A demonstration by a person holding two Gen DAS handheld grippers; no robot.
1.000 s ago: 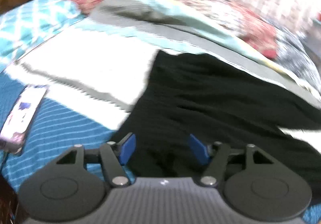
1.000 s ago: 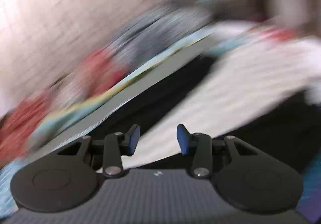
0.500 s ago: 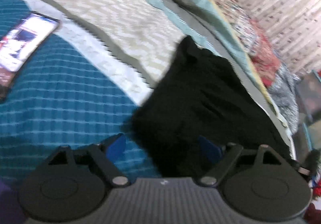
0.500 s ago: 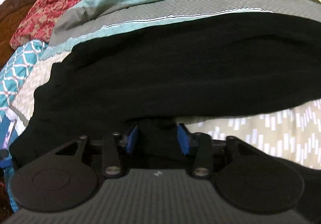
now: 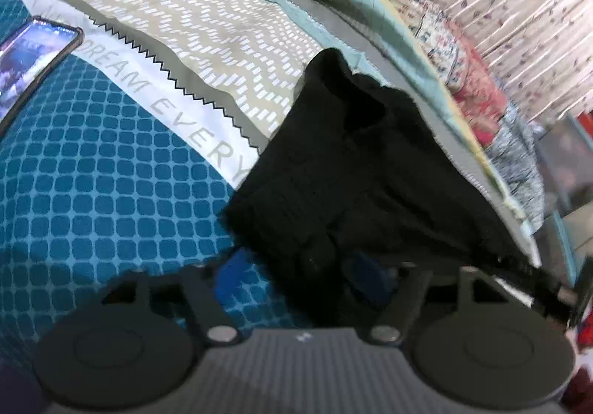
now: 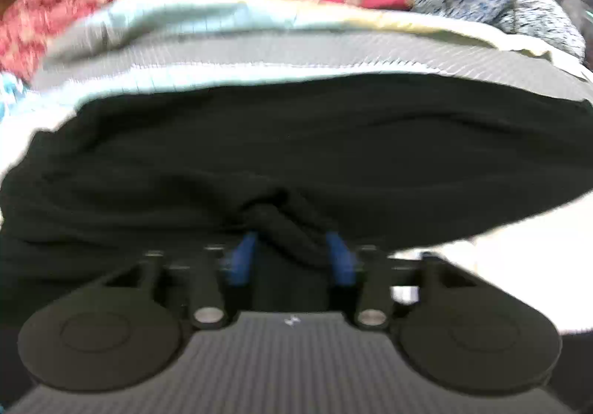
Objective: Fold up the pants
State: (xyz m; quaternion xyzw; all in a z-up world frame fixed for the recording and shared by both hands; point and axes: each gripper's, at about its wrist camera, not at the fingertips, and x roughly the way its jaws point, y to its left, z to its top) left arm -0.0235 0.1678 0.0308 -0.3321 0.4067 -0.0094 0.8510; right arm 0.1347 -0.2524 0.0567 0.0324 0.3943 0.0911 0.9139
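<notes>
The black pants (image 5: 355, 169) lie spread on the bed and fill the middle of the right wrist view (image 6: 296, 154). My left gripper (image 5: 300, 277) is open, its blue pads on either side of the near corner of the pants, with cloth lying between them. My right gripper (image 6: 292, 258) is open too; a bunched fold of the black cloth (image 6: 285, 225) sits between its blue pads (image 6: 241, 258). I cannot tell whether the pads touch the cloth.
A phone (image 5: 29, 58) lies on the blue checked bedsheet (image 5: 111, 199) at the left. A beige patterned cover (image 5: 192, 17) and grey-teal quilt (image 6: 222, 54) lie beyond the pants. Red floral bedding (image 6: 55, 32) and a curtain (image 5: 519, 6) are at the back.
Both grippers have come down onto the pants. The left one moved in over the near corner; the right one pushed forward so a fold of cloth now bunches between its pads.
</notes>
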